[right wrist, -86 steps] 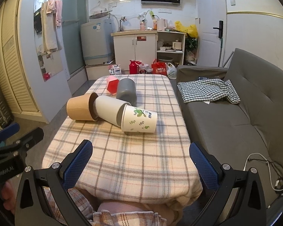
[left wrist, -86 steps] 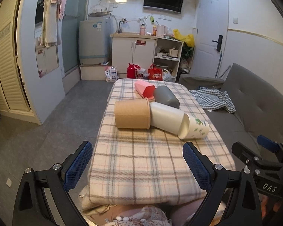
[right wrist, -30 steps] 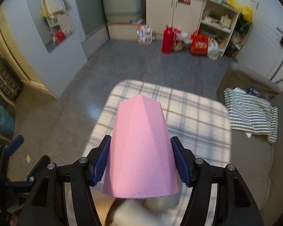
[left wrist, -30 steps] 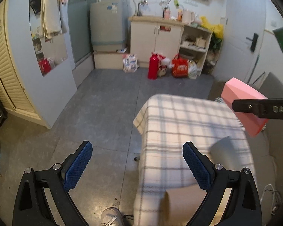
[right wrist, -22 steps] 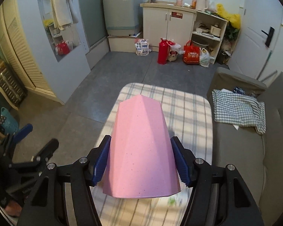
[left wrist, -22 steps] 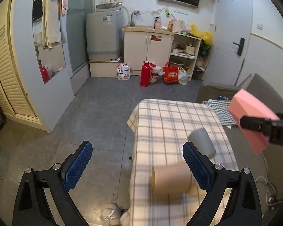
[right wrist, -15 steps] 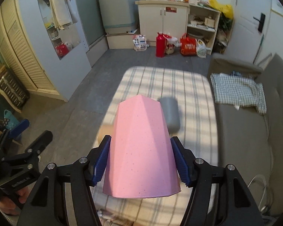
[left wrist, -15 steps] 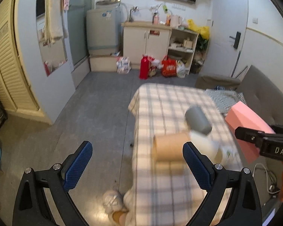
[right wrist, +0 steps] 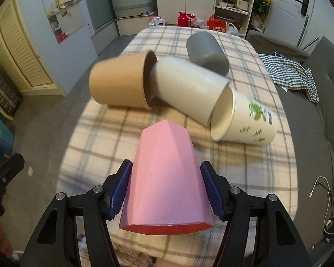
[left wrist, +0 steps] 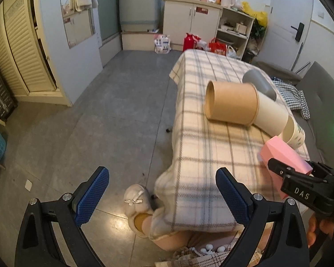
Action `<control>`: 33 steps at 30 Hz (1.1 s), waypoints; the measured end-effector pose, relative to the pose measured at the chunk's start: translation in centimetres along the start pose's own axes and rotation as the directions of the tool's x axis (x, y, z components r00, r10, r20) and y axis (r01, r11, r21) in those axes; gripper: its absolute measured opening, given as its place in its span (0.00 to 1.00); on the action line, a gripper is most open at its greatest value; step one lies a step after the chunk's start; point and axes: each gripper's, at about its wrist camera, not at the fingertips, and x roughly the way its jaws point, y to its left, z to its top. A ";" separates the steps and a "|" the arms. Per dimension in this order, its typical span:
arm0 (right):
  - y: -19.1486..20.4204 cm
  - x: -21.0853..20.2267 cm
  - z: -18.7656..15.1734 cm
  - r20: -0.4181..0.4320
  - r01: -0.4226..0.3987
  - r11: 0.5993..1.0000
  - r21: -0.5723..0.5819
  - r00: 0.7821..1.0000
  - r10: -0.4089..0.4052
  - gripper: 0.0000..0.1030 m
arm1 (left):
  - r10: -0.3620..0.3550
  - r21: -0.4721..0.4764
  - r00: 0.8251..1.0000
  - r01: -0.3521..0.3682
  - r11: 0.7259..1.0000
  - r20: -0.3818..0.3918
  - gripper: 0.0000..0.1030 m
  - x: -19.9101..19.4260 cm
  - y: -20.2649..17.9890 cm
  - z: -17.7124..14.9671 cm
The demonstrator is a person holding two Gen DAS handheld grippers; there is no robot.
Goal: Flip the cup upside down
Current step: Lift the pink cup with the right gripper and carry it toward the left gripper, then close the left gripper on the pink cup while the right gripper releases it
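Pink cup (right wrist: 167, 173) sits clamped between the right gripper (right wrist: 165, 189) pads, lifted over the plaid table (right wrist: 256, 166), closed base pointing forward, mouth toward the camera; turning it rim-down and setting it down remains. Left gripper (left wrist: 162, 191) hangs wide apart, empty

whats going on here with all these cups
A person with a gripper in each hand is flipping cups upside down. The right gripper is shut on a pink cup, held over the near end of the plaid table, its open end toward the camera. The left gripper is open and empty, off to the table's side. Four more cups lie on their sides: a brown cup, a white cup, a leaf-print cup and a grey cup.
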 end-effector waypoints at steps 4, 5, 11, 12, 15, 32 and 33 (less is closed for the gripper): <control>-0.7 1.1 -0.3 -0.027 -0.018 1.000 0.001 0.999 0.018 0.61 | -0.014 -0.002 1.000 0.014 1.000 -0.004 0.96 0.8 -0.9 -0.1; -0.7 1.3 -0.4 -0.029 -0.019 1.000 0.000 0.999 0.019 0.61 | -0.016 -0.002 1.000 0.016 1.000 -0.003 0.96 1.0 -1.2 -0.1; -1.8 1.7 -0.6 -0.033 -0.069 0.998 0.011 0.997 0.069 0.61 | -0.012 0.020 1.000 0.013 1.000 -0.011 0.96 1.2 -3.0 0.5; -1.9 1.6 -0.6 -0.030 -0.076 0.997 0.010 0.997 0.076 0.61 | -0.013 0.021 1.000 0.014 1.000 -0.012 0.96 1.2 -3.3 0.6; -2.2 1.4 -0.4 -0.025 -0.098 0.995 0.007 0.995 0.098 0.71 | -0.012 0.033 1.000 0.012 0.999 0.000 0.96 0.7 -4.4 0.9; -11.6 -3.7 -1.5 -0.022 -0.044 0.999 0.029 0.999 0.044 0.96 | -0.060 0.085 0.992 0.070 0.994 -0.115 0.96 0.6 -13.2 3.8; -12.3 -3.8 -1.6 -0.013 -0.032 0.999 0.036 0.999 0.032 0.96 | -0.060 0.095 0.989 0.073 0.993 -0.132 0.96 1.1 -14.0 3.7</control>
